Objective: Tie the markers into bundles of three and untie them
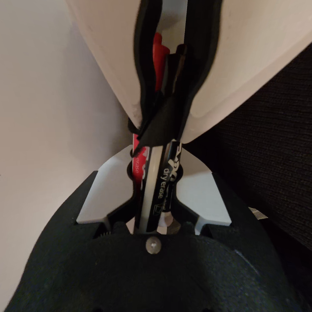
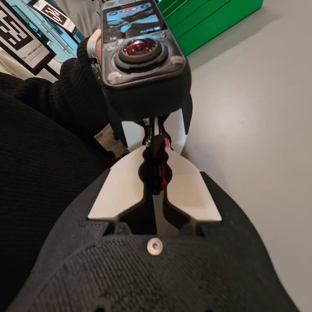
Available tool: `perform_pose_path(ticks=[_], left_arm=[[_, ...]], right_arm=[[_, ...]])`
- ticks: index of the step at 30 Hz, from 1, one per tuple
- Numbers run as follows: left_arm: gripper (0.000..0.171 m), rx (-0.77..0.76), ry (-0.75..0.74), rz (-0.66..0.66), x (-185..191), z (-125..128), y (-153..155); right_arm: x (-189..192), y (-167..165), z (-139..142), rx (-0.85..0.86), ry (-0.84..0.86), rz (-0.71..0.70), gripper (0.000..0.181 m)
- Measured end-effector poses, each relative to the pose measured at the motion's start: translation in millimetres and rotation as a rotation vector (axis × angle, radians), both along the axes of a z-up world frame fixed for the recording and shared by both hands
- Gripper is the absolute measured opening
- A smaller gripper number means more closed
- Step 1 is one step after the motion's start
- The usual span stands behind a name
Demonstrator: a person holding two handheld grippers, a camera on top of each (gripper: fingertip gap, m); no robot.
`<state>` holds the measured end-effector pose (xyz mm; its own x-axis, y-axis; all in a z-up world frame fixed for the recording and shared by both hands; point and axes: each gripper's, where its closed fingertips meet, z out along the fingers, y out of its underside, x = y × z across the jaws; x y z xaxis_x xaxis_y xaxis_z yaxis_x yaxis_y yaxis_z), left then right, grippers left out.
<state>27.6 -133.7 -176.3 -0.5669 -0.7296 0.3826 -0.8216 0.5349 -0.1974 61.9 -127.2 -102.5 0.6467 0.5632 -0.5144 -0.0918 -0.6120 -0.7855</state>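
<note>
A bundle of markers (image 1: 162,185), one red and the others black, is held in the air between both grippers. A black strap (image 1: 158,131) is wrapped around its middle, with a loose flap sticking out. My left gripper (image 1: 156,152) is shut on the barrel end of the bundle. My right gripper (image 2: 156,152) is shut on the cap end (image 2: 157,170) and faces the left one. Their fingertips nearly meet at the strap. The right gripper's white fingers (image 1: 219,76) fill the top of the left wrist view. The left gripper (image 2: 157,145) and its camera (image 2: 140,49) face me in the right wrist view.
A grey table (image 2: 253,135) lies below on the right. Green boxes (image 2: 211,22) stand at its far side. A person's black sleeve (image 2: 50,126) holds the left gripper. Black-and-white printed signs (image 2: 20,42) stand at the far left. About 8 cm separates my left fingertips from my right.
</note>
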Motion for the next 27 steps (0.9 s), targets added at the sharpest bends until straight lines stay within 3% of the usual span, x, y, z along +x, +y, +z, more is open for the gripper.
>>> perform_pose_path(ticks=[11,20,27], left_arm=[[0.044,0.012,-0.003,-0.004,0,4,-4],[0.043,-0.094,-0.029,0.016,5,9,-10],[0.044,-0.074,-0.027,0.012,4,9,-9]], right_arm=[[3,-2,0,-0.034,0.073,0.021,0.007],[7,5,11,0.178,-0.061,-0.053,0.009],[10,6,16,0.141,0.05,-0.074,0.033]])
